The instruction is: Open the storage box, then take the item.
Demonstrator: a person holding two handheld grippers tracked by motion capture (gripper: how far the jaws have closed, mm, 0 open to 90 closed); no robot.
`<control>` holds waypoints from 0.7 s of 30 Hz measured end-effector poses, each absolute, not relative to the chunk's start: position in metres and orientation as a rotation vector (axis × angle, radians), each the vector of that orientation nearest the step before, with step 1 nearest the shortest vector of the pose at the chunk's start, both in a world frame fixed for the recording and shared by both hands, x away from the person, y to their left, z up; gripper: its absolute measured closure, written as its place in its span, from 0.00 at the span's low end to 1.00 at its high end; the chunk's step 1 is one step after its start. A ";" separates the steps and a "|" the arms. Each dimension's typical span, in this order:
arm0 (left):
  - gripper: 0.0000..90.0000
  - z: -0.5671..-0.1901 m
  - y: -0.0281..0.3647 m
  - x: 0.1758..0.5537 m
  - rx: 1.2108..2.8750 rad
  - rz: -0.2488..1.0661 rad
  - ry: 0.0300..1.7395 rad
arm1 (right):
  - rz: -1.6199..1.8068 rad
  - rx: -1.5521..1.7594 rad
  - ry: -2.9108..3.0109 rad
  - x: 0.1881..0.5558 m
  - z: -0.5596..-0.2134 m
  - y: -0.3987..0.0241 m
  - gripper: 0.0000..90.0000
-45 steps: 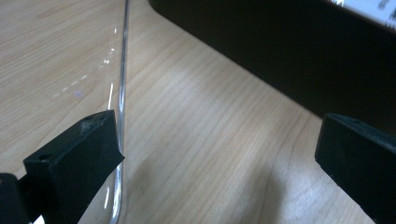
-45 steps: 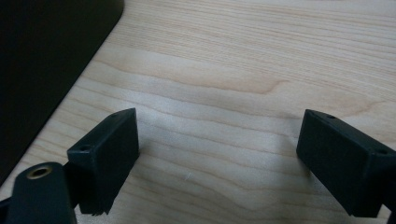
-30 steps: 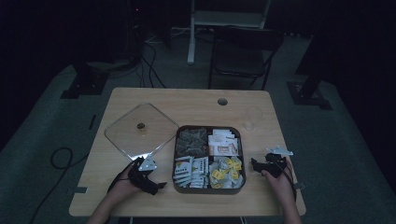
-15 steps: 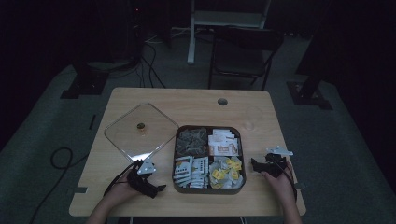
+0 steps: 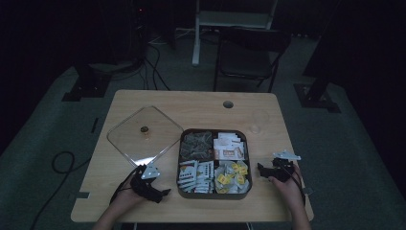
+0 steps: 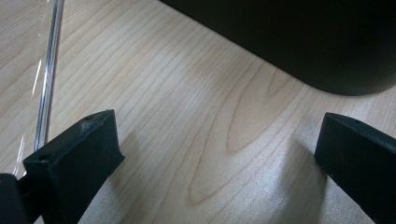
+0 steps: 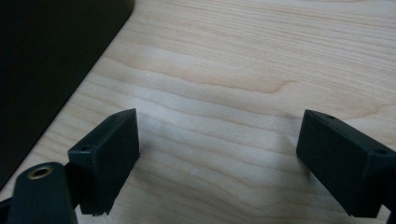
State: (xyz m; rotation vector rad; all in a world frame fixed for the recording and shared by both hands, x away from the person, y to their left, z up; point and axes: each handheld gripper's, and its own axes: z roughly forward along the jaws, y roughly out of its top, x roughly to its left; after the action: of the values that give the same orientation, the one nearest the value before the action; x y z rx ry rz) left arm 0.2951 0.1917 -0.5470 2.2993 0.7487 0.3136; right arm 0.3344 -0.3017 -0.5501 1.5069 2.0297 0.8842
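Sitting mid-table (image 5: 143,96), the dark tray (image 5: 214,193) holds four compartments: brown packets rear left, white sachets rear right and front left, yellow ones front right. Its clear lid (image 5: 143,136) lies just left. Both gripper views show bare wood between wide-open, empty jaws: left gripper (image 5: 163,192), right gripper (image 5: 261,167) flank the tray
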 end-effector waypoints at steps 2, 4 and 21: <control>0.01 -0.547 0.192 0.295 2.299 0.314 0.749 | 0.893 1.495 2.041 0.333 -0.550 -0.302 0.15; 0.01 -0.547 0.192 0.295 2.299 0.313 0.749 | 0.896 1.483 2.055 0.331 -0.550 -0.302 0.15; 0.01 -0.547 0.192 0.295 2.298 0.314 0.751 | 1.213 1.331 2.053 0.306 -0.484 -0.311 0.20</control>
State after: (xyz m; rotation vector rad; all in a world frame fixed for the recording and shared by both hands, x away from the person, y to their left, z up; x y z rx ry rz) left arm 0.2950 0.1918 -0.5471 2.2983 0.7506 0.3136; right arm 0.3061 -0.3112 -0.4836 1.3306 2.0527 1.2135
